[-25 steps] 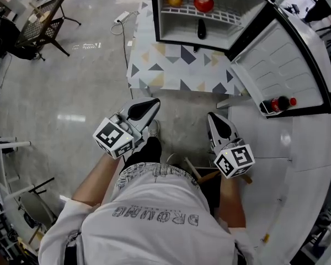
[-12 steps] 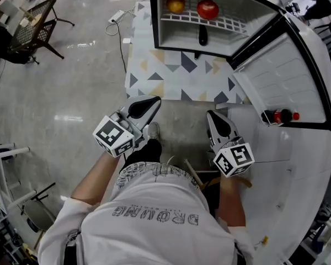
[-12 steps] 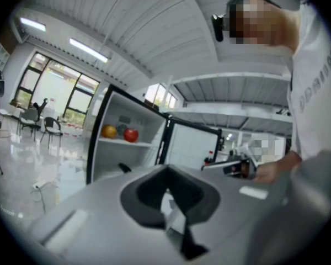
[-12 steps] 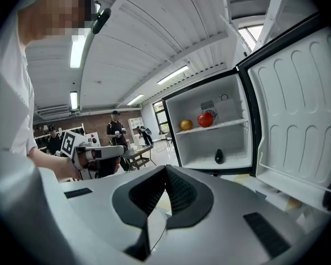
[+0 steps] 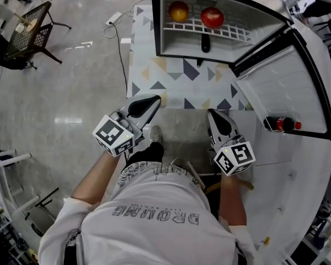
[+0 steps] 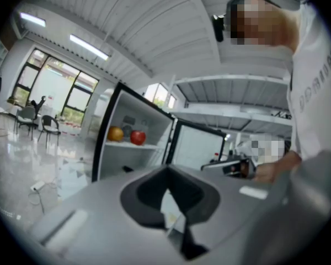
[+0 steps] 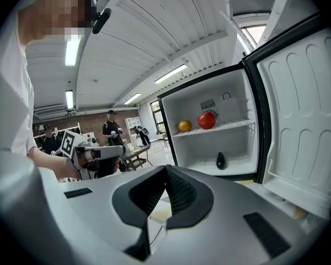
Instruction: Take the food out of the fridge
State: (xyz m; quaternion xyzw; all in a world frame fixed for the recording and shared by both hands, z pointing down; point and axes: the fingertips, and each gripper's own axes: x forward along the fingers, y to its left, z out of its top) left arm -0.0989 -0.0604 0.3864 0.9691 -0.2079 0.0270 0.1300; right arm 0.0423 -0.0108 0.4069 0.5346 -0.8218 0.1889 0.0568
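Observation:
The fridge [image 5: 165, 21] stands open ahead of me. On its wire shelf rest an orange fruit [image 5: 178, 10] and a red apple [image 5: 212, 17]; a dark oval item [image 5: 205, 42] lies on the floor of the compartment below. The same three appear in the right gripper view: fruit [image 7: 184, 126], apple [image 7: 206, 120], dark item [image 7: 220, 160]. My left gripper [image 5: 153, 100] and right gripper [image 5: 212, 115] are held side by side at waist height, well short of the fridge. Both are shut with nothing between the jaws.
The fridge door [image 5: 287, 87] swings out to the right, with a red-capped bottle [image 5: 281, 124] in its rack. A triangle-patterned mat [image 5: 176, 81] lies before the fridge. A power strip with its cable [image 5: 113, 18] and a chair [image 5: 27, 29] stand to the left. People [image 7: 111, 128] are in the far background.
The fridge and mat have slid lower in the head view, nearer to me. Both grippers have come forward with my body and stay shut.

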